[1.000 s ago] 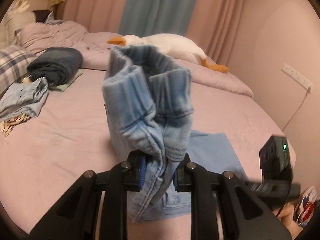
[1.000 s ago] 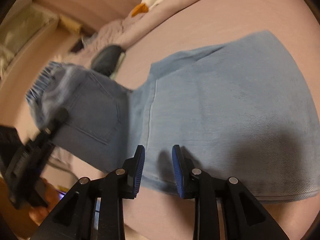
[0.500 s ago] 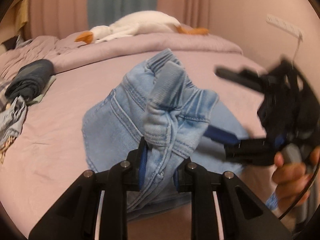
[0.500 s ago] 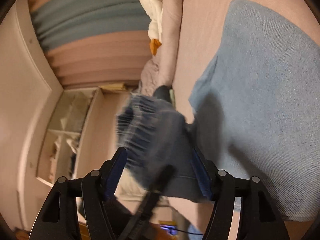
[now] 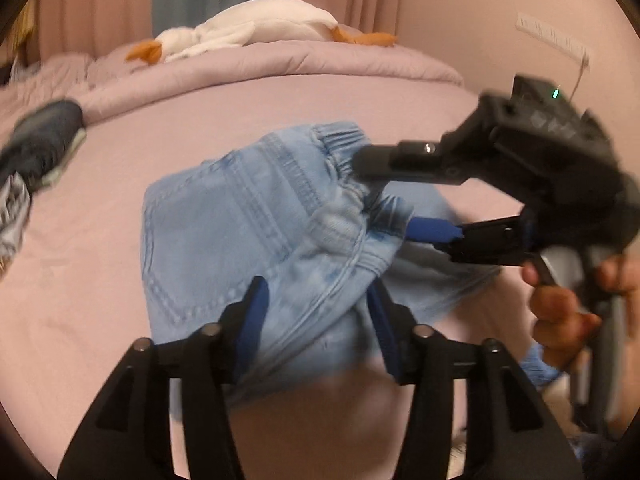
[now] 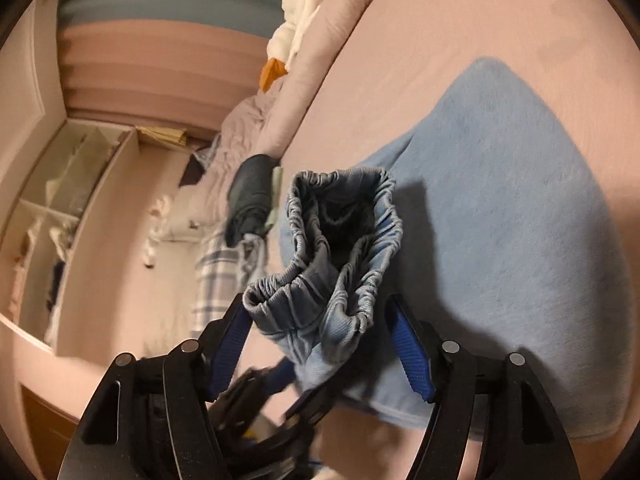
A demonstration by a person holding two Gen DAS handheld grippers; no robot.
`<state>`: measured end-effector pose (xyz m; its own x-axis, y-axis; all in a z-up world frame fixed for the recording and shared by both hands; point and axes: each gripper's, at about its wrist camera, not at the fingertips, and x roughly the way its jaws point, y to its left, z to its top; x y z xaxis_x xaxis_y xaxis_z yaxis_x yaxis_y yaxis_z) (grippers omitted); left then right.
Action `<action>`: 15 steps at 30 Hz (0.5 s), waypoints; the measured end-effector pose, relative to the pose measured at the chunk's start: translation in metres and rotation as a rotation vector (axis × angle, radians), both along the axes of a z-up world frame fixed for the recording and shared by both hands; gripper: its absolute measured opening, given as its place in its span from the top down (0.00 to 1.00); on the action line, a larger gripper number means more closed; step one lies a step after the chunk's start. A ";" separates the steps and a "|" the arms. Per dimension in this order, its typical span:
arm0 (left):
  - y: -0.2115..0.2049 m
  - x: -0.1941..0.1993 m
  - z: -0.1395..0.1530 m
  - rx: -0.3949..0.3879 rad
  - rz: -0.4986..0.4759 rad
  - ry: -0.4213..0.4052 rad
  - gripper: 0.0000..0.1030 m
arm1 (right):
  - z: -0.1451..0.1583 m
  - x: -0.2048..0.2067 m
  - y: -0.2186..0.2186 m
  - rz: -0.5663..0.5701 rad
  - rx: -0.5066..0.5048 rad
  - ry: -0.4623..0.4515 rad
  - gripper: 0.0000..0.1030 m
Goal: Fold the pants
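Observation:
Light blue denim pants (image 5: 248, 232) lie on the pink bed, their waist end bunched and raised. My left gripper (image 5: 316, 312) is open, its blue pads spread either side of the bunched denim. My right gripper (image 6: 320, 344) is open too, with the elastic waistband (image 6: 340, 240) standing between its spread fingers. In the left wrist view the right gripper (image 5: 400, 196) comes in from the right, one finger above the waistband and one blue pad below it. The folded legs (image 6: 512, 208) lie flat on the bed beyond.
A white goose plush (image 5: 256, 30) lies on the rolled pink duvet (image 5: 280, 64) at the back. A dark folded garment (image 5: 40, 136) and plaid cloth (image 5: 12, 208) sit at the left. Wardrobe shelves (image 6: 60, 184) stand beyond the bed. A power strip (image 5: 552, 38) hangs on the wall.
My left gripper has opened and let go of the denim it was pinching. My right gripper has come in around the raised waistband. The pants' waist end has dropped lower toward the bed.

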<state>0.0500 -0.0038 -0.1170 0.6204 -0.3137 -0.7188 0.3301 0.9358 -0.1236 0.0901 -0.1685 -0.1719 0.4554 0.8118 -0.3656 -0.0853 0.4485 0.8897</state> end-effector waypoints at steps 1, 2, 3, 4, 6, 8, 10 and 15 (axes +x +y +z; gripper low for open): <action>0.006 -0.004 0.002 -0.027 0.012 -0.001 0.47 | 0.001 0.001 0.000 0.000 -0.019 -0.007 0.36; 0.016 -0.009 0.005 -0.051 0.030 -0.006 0.44 | 0.002 0.002 0.000 0.000 -0.031 -0.012 0.42; 0.023 -0.012 0.008 -0.069 0.047 -0.008 0.44 | 0.001 0.002 0.000 0.001 -0.054 -0.014 0.44; 0.035 -0.017 0.012 -0.097 0.076 -0.013 0.42 | 0.001 0.004 0.000 -0.002 -0.084 -0.010 0.44; 0.052 -0.021 0.015 -0.139 0.126 -0.010 0.38 | -0.002 0.004 0.000 -0.001 -0.124 -0.001 0.47; 0.075 -0.024 0.016 -0.195 0.195 0.003 0.36 | -0.003 0.004 0.000 0.003 -0.144 -0.013 0.53; 0.087 -0.024 0.014 -0.225 0.241 0.018 0.36 | -0.002 0.004 0.002 0.002 -0.187 -0.038 0.62; 0.107 -0.029 0.006 -0.268 0.316 0.055 0.36 | 0.016 -0.005 0.007 -0.018 -0.269 -0.134 0.70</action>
<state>0.0214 0.1027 -0.1111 0.6794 -0.2940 -0.6723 0.0175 0.9225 -0.3857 0.0854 -0.1612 -0.1564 0.5275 0.6855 -0.5018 -0.1843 0.6690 0.7201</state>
